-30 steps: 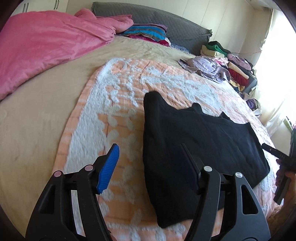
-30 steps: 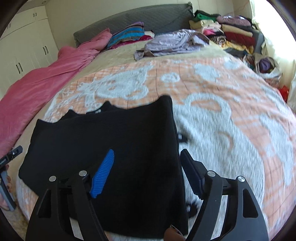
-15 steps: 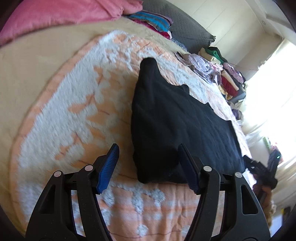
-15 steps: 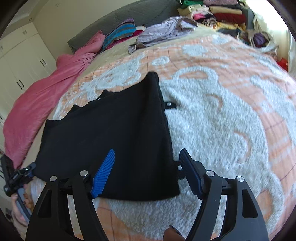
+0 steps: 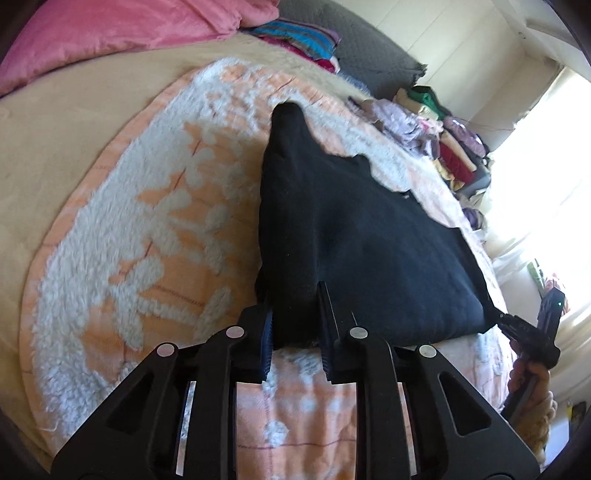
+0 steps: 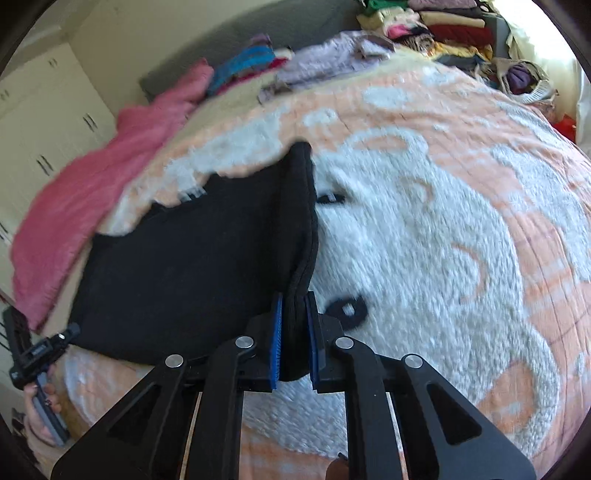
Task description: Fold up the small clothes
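I have a black knit garment lying flat on the fluffy peach-and-white patterned blanket that covers the bed, and I am pinching its near hem at both corners. My left gripper is closing its jaws on the near left corner, with the dark fabric bunched between the blue pads. My right gripper is closing its jaws on the near right corner, where the thick folded edge stands up between its pads. From the left wrist view my right gripper shows at the far corner of the hem, with my hand on its handle. Beyond the garment, a crumpled pink duvet lies toward the grey headboard, and a stack of folded clothes sits by the bright window side.
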A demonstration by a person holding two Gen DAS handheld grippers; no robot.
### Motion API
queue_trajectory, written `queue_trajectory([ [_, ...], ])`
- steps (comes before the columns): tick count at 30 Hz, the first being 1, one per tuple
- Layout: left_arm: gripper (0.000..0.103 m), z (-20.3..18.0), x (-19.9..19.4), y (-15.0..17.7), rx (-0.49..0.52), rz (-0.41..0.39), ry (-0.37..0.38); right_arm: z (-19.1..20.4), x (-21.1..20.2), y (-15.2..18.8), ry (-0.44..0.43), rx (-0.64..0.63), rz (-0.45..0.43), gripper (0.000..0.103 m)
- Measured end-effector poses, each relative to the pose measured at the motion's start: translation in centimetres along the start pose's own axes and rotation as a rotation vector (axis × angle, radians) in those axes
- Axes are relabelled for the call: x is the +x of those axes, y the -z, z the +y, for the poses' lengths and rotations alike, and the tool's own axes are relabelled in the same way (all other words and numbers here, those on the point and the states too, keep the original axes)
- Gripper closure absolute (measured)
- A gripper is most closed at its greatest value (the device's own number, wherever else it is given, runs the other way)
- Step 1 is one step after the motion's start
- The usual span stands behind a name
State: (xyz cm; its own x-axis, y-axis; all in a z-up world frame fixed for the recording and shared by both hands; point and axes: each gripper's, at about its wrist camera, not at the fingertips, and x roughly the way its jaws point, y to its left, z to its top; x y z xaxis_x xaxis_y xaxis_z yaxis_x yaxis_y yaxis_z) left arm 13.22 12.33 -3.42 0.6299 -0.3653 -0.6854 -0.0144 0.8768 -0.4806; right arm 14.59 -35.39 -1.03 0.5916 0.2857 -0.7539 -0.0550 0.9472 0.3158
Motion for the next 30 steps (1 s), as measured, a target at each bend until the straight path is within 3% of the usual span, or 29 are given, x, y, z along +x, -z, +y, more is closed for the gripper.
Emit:
queue_trajectory([
  [3,0.085,0.0,-0.1,0.1,0.015,-0.006,-0.020,0.0,0.5,0.4,0.047,-0.007,0.018,0.083],
  [5,0.081,-0.3,-0.3,0.2,0.038,-0.010,-0.048,0.0,0.4,0.5,0.079,-0.015,0.014,0.071],
  [8,0.071,-0.6,-0.4,0.3,0.060,-0.012,-0.092,-0.1,0.4,0.8,0.090,-0.013,0.011,0.070],
  [16,0.067,-1.0,-1.3,0.8,0.083,-0.018,-0.126,0.2,-0.4,1.2,0.147,-0.027,-0.019,0.051],
  [19,0.063,-1.3,-1.5,0.9,0.098,-0.021,-0.145,0.3,-1.0,1.4,0.167,-0.031,-0.041,0.040],
  [21,0.060,-1.5,-1.7,1.1,0.107,-0.023,-0.155,0.2,-1.2,1.5,0.155,-0.024,-0.052,0.038],
  [27,0.055,-2.1,-2.3,1.8,0.130,-0.025,-0.182,0.3,-2.1,1.5,0.132,-0.007,-0.084,0.013],
  [30,0.041,-2.5,-2.6,2.0,0.140,-0.027,-0.186,0.5,-2.4,1.5,0.131,-0.011,-0.101,0.009],
])
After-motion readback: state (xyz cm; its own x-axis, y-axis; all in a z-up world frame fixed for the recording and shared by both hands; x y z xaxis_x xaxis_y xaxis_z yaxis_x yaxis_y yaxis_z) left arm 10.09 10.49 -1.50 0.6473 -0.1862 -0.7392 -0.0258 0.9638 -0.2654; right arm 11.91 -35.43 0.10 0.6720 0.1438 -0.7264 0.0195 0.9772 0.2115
